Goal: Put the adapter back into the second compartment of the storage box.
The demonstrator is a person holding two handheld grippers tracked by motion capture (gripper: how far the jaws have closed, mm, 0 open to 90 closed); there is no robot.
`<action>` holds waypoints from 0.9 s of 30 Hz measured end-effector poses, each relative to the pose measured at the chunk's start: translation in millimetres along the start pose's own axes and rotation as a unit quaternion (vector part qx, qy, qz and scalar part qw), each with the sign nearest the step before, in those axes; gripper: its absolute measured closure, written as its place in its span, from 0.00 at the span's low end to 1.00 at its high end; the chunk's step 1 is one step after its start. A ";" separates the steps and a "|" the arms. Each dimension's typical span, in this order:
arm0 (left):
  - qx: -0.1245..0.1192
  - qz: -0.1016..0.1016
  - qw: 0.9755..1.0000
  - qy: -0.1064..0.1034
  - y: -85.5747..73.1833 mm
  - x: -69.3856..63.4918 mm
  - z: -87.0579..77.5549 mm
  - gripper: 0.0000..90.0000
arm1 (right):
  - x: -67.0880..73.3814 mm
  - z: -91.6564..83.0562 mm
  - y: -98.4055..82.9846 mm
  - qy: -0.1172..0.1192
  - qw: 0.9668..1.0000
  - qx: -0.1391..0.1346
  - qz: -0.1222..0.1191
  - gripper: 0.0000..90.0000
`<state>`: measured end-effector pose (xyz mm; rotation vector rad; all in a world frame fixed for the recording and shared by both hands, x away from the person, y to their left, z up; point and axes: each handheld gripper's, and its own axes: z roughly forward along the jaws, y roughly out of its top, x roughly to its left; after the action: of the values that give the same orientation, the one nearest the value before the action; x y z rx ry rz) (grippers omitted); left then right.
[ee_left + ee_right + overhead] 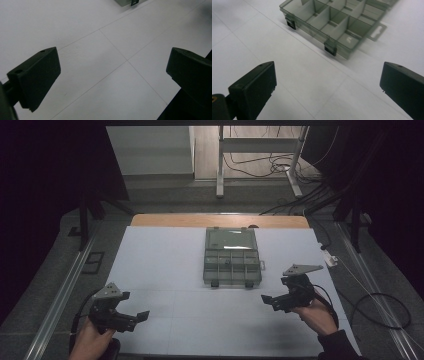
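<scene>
A clear grey compartment box lies open in the middle of the white table, its lid folded back toward the far side. Its divided tray looks empty, with two black latches on the near edge. My right gripper hovers to the right of the box and nearer to me, jaws spread wide with nothing between them. My left gripper is held low at the front left, far from the box. It too stands open over bare table. A corner of the box shows at the top of the left gripper view.
A wooden strip edges the table's far side. Metal rails run along both sides on the floor. Cables loop on the floor at the right, and a desk frame stands beyond the table.
</scene>
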<state>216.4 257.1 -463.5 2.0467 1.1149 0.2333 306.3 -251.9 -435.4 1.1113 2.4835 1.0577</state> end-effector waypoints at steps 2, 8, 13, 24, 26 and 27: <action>0.001 0.000 1.000 0.001 0.1 -0.1 0.0 0.00 | -0.6 -4.5 -4.6 -0.007 1.000 -0.001 0.002 0.00; 0.003 0.002 1.000 0.004 0.3 -0.3 -0.1 0.00 | -2.1 -17.3 -19.1 -0.017 1.000 -0.005 0.014 0.01; 0.000 -0.002 1.000 0.004 0.2 -0.1 -0.2 0.00 | -2.1 -28.7 -28.9 -0.027 0.999 -0.013 0.022 0.00; -0.001 0.000 1.000 0.010 -0.1 -1.0 -1.2 0.00 | -0.1 -47.3 -54.1 -0.068 0.997 -0.016 0.040 0.00; -0.002 -0.001 1.000 0.012 -0.2 -1.1 -1.3 0.00 | 1.2 -49.5 -57.0 -0.071 0.996 -0.017 0.043 0.00; -0.003 -0.002 1.000 0.012 -0.3 -1.2 -1.3 0.00 | 2.0 -50.8 -59.0 -0.072 0.996 -0.017 0.045 0.00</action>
<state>214.8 257.0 -462.6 2.0413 1.1311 0.2611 248.5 -303.9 -439.8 1.2521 2.3146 1.0016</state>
